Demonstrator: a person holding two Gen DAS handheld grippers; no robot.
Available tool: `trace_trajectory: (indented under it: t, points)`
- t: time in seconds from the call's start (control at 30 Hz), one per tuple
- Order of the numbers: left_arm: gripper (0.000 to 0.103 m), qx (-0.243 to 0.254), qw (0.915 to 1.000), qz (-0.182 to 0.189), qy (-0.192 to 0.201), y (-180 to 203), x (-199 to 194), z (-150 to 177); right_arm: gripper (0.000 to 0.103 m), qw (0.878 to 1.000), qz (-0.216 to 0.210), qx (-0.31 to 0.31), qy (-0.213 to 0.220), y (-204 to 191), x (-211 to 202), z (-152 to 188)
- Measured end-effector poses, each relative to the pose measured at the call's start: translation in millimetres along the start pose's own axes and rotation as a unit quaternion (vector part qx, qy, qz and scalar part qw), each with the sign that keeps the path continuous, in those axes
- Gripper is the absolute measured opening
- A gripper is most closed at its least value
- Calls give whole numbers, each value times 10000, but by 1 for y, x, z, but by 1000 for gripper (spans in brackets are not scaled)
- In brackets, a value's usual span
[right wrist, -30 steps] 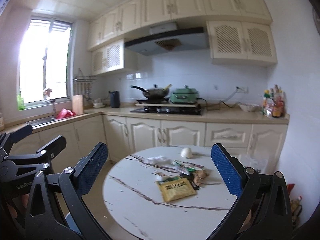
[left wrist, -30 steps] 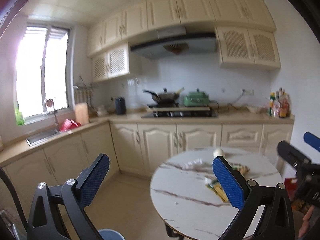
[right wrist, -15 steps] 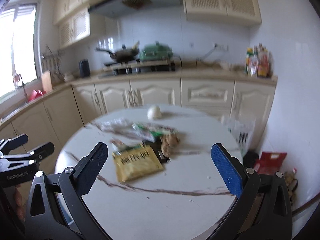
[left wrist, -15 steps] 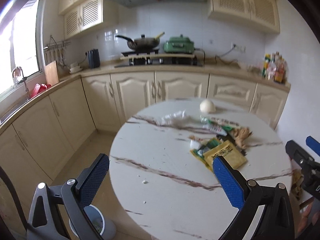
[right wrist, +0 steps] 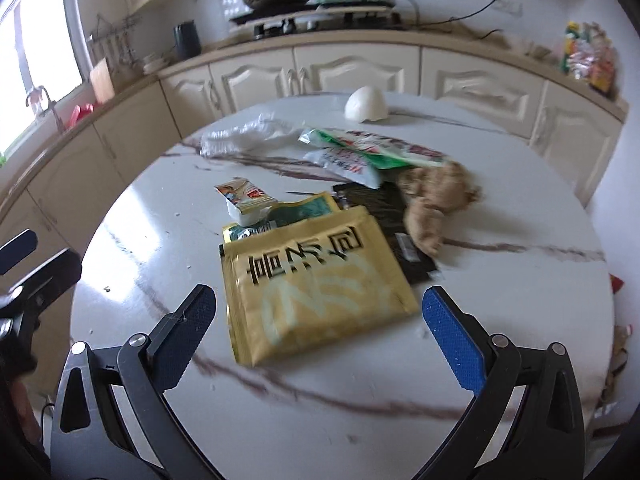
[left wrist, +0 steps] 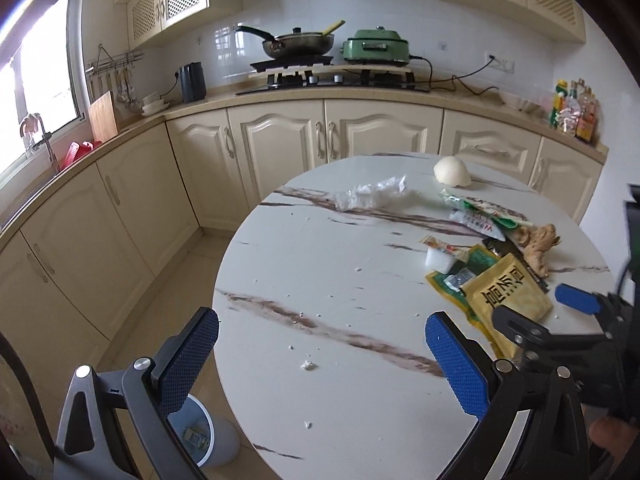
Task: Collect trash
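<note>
- both the left gripper and right gripper are spread apart, empty.
- the flat yellow packet may slide on the slick desk and dodge the right gripper.

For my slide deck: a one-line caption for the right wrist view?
Open right gripper poised above a yellow packet among wrappers on a round marble table.

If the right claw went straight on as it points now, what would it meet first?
Most likely the yellow packet: it lies centred between the open right claw fingers, nearest on the table. How far above the tabletop the claw is stays unclear.
</note>
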State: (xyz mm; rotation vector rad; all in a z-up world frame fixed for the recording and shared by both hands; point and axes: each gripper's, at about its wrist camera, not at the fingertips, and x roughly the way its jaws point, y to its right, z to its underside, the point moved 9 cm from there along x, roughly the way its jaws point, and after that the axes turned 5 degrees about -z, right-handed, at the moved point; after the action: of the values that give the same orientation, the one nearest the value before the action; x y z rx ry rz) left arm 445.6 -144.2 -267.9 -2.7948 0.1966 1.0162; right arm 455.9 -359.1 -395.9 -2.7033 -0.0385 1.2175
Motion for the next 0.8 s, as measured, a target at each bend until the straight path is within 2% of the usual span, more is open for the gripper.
trace_trajectory:
  t: [0.13,0.27,0.37,0.43,0.53,0.57,0.8]
  points:
    - [102,14,9999,129,-58,4,14,-1,103,9988,91,-66,-471,0,24,0]
    - [102,35,9997,257,-47,9,22,-8,103,9988,16,-41,-490,8,23,2]
    - [102,40,9993,354,-63,15,25,-10,90,9988,-25,-137,-471,13,20,1]
    - [102,48,9992,398,-70,19,25,-8,75,9990,-43,-152,-419,19,15,2]
    - [102,79,9990,425,-97,25,23,-2,63,9989,-128,-235,-395,24,10,2]
    - [102,94,9990,426,-108,27,23,-1,62,9986,-153,-296,-409,25,10,2]
    - [102,176,9987,430,-226,38,23,5,32,9990,-342,-220,-190,36,-3,7]
